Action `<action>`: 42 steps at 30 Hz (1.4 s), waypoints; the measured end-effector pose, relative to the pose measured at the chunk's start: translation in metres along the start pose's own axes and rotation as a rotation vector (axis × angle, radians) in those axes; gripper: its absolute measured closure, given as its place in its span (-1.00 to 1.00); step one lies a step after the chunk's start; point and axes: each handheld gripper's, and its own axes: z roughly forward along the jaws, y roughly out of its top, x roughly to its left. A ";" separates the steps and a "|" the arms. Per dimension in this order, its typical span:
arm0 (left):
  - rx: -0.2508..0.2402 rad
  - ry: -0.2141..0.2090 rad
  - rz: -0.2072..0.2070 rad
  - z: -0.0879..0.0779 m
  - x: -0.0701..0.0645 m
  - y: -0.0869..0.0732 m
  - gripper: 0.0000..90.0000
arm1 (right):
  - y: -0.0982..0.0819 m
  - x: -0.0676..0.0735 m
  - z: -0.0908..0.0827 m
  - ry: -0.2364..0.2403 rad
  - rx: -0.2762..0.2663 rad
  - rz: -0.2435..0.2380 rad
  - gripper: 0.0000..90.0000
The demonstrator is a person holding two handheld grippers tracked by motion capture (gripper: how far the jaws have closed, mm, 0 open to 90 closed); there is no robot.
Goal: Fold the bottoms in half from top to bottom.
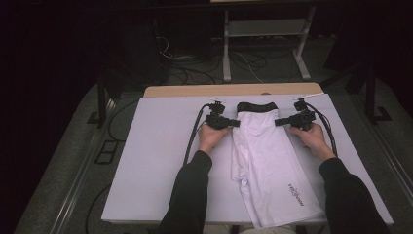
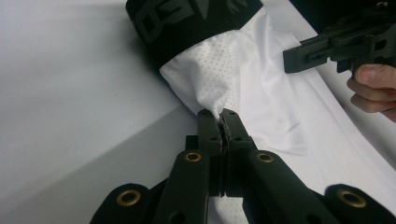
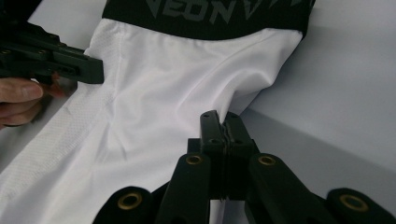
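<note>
Surface: pale grey table top (image 1: 160,161), dark floor with cables beyond its far edge.
Item: white shorts (image 1: 265,165) with a black waistband (image 1: 256,106), lying flat at the middle of the table, waistband at the far end, legs running toward my near edge.
Marking: small dark logo (image 1: 295,194) on the near right leg; grey lettering on the waistband (image 3: 205,11), partly cut off.
Left tool: my left gripper (image 1: 237,123), held at the left side of the shorts just below the waistband, pointing right; jaws clamped together on a pinch of the white fabric (image 2: 219,114), which puckers up at the tips.
Right tool: my right gripper (image 1: 278,122), at the right side, level with the left one, pointing left; jaws pressed closed on the fabric edge (image 3: 226,116).
Hands: left hand (image 1: 213,136) and right hand (image 1: 314,139) resting low at the table, dark sleeves behind them.
</note>
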 end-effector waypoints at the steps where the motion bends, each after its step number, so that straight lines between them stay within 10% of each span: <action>1: -0.004 -0.003 0.004 -0.001 -0.001 0.000 0.95 | -0.001 0.000 -0.001 0.005 -0.010 -0.002 0.94; 42: -0.051 -0.068 0.130 -0.044 -0.073 -0.019 0.95 | -0.040 0.039 -0.053 0.041 -0.121 -0.086 0.94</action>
